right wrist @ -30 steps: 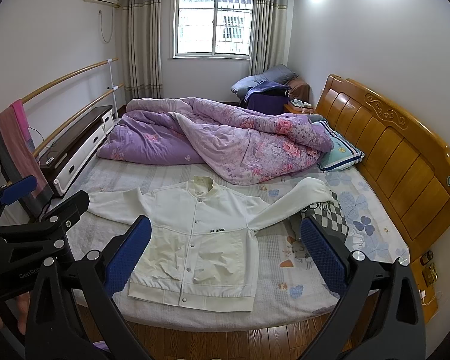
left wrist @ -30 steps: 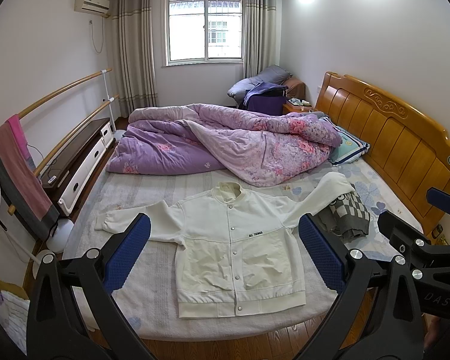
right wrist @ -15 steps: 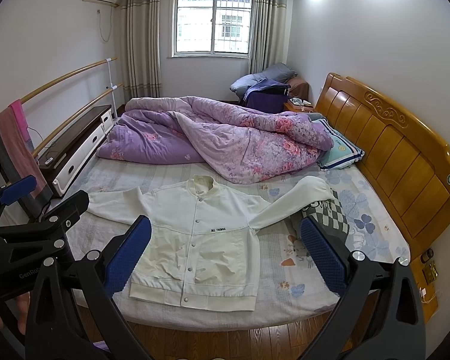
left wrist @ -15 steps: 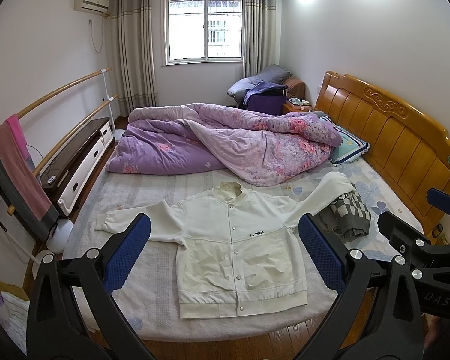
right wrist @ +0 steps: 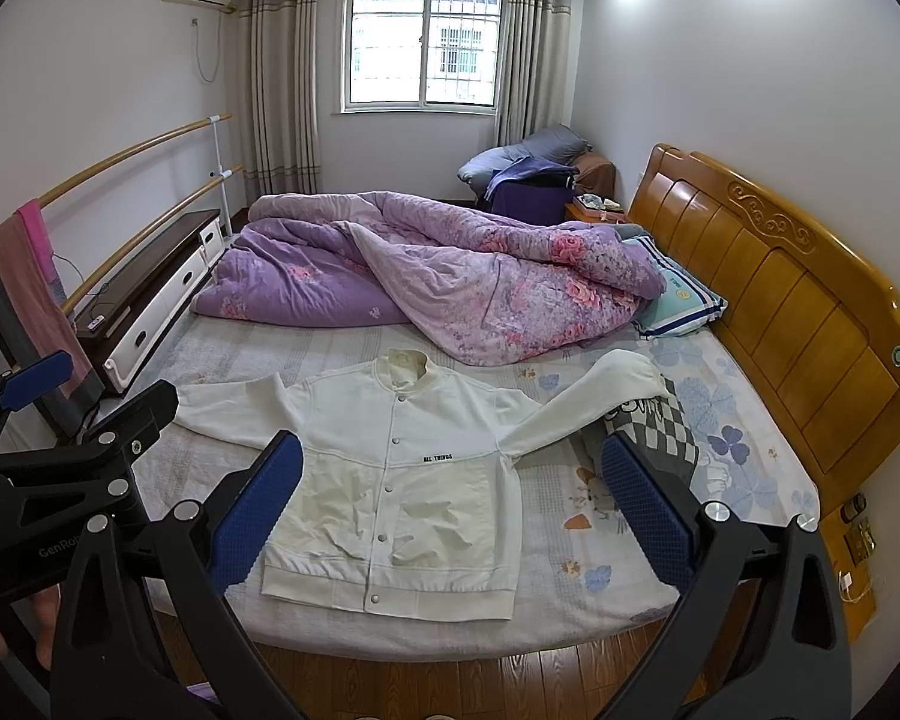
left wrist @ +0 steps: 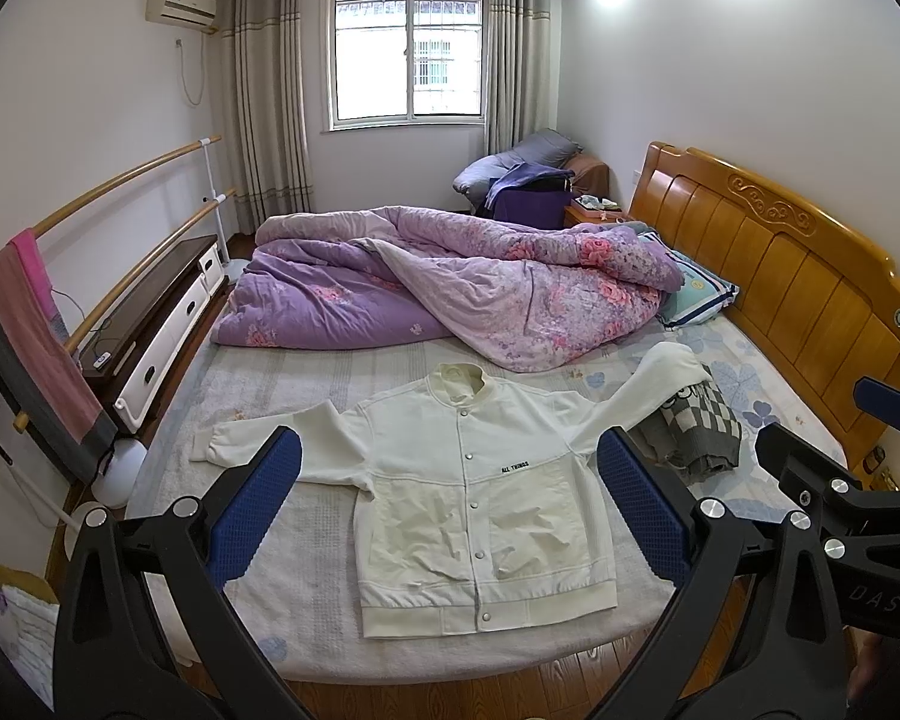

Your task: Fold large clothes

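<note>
Cream-white jacket (left wrist: 480,480) — purple, pink-flowered quilt (left wrist: 450,276) — grey-and-white checked garment (left wrist: 696,426), honey-brown headboard (left wrist: 798,276)

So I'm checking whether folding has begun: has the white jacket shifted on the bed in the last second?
No. The white jacket lies flat, its sleeve still draped on the checkered garment, same spot below the purple quilt.

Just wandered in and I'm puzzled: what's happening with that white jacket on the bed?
A person is holding a two-finger gripper in each hand, about to fold the white jacket. It lies flat and buttoned on the bed, sleeves spread, one sleeve end resting on a checkered garment. The left gripper and right gripper are both open above the bed's near edge, touching nothing. Folding hasn't begun.
</note>
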Available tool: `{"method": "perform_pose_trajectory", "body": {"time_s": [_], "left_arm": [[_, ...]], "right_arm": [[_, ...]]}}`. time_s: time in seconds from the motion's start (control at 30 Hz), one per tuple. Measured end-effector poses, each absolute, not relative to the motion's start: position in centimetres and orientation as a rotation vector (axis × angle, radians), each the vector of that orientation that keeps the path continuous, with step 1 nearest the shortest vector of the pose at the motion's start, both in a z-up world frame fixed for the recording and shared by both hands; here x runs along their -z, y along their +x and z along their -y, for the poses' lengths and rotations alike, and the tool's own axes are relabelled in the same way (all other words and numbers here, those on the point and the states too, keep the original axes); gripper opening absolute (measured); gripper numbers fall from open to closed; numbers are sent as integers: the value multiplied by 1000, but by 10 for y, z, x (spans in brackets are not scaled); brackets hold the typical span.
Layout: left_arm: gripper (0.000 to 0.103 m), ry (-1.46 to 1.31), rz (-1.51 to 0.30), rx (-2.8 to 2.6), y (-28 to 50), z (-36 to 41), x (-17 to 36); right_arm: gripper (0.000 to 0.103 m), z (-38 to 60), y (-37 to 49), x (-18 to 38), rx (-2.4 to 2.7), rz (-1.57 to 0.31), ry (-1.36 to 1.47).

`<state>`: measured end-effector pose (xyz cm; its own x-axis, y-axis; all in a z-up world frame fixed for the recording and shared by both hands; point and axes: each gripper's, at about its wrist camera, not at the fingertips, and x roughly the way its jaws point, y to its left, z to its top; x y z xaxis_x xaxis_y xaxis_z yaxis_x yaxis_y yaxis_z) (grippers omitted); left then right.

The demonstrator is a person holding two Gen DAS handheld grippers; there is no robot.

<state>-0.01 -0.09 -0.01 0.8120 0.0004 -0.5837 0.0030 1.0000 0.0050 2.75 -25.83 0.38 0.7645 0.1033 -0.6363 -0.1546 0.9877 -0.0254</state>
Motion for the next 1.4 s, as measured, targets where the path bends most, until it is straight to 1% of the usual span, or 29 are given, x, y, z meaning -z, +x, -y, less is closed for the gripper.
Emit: {"method": "perform_pose_trajectory", "body": {"time_s": [1.27, 1.4], "left_arm": [[99, 5, -629, 5, -2, -2, 6], [99, 6, -636, 8, -5, 8, 15]], "right_arm": [[96, 267, 22, 6, -131, -710, -69], [96, 266, 22, 7, -126, -717, -67]]}}
